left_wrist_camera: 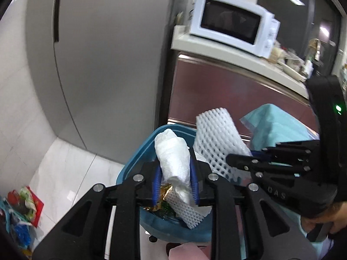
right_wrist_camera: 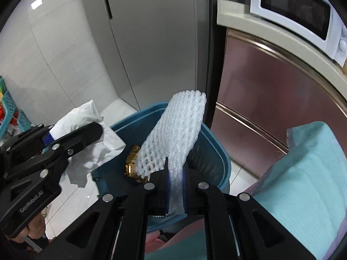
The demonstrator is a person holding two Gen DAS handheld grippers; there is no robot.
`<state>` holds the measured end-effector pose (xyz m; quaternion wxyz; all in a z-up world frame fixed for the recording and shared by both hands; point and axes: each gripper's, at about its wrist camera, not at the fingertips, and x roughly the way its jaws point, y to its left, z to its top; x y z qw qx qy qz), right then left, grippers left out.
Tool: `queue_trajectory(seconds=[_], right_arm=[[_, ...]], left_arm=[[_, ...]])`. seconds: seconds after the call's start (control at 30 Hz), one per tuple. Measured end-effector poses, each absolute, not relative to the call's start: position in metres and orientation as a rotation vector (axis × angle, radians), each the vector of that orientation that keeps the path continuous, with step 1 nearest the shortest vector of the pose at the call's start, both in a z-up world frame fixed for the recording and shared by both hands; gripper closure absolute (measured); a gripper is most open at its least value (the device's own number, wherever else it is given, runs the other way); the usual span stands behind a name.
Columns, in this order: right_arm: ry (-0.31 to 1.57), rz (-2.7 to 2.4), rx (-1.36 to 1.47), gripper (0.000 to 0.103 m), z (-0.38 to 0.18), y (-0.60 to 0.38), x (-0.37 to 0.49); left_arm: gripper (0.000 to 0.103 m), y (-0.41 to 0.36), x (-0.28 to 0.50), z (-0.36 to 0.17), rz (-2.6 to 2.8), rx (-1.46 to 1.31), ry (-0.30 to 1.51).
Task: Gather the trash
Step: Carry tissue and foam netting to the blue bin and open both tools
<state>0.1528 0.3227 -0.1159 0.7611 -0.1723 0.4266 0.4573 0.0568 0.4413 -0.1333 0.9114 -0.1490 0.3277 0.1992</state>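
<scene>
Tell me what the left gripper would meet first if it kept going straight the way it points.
Probably the blue bin: the left gripper, holding crumpled white paper, aims into its opening, where gold foil and foam netting lie. Depth unclear.

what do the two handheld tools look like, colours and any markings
Both are matte black linkage frames with silver rivets and blue pads. The left tool carries white "GenRobot.AI" lettering; the right tool shows embossed letters and a green indicator light.

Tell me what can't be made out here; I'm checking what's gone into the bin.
- Bin floor: both views, hidden behind the tissue, the foam net and the grippers.
- Gold wrapper: only a corner shows, behind the net.
- Pink thing: left view, cut off by the bottom edge.
- Counter clutter: left view, blurred and small.
</scene>
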Motion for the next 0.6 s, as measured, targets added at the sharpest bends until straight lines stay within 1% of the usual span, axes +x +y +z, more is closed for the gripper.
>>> queue_trajectory(seconds=[0.07,0.17,0.2,0.23,0.27,0.37,0.4,0.43,0.53,0.6], right_arm=[[0.950,0.988,-0.387,0.095,-0.123,0.327,0.154],[0.969,0.980,-0.400,0.093,-0.129,0.328,0.155],[0.970,0.976,-0.405,0.090,-0.131,0.328,0.154],[0.967,0.965,-0.414,0.085,-0.132,0.328,0.154],[0.973,0.964,-0.415,0.083,-0.133,0.329,0.155],[0.981,0.958,-0.415,0.082,-0.136,0.330,0.157],[0.985,0.959,-0.414,0.078,-0.137,0.330,0.157],[0.985,0.956,-0.412,0.069,-0.137,0.329,0.157],[0.988,0.953,-0.395,0.065,-0.138,0.328,0.161],[0.983,0.950,-0.391,0.064,-0.138,0.327,0.162]], left_arm=[[0.078,0.445,0.064,-0.142,0.413,-0.312,0.695],[0.073,0.448,0.077,-0.153,0.419,-0.322,0.715],[0.071,0.449,0.079,-0.156,0.420,-0.324,0.718],[0.070,0.450,0.081,-0.159,0.424,-0.327,0.722],[0.068,0.451,0.081,-0.162,0.425,-0.330,0.723],[0.066,0.453,0.081,-0.168,0.440,-0.329,0.730],[0.062,0.453,0.082,-0.169,0.440,-0.333,0.730],[0.059,0.454,0.083,-0.169,0.443,-0.335,0.730],[0.058,0.451,0.083,-0.168,0.452,-0.325,0.729],[0.057,0.450,0.084,-0.166,0.458,-0.321,0.726]])
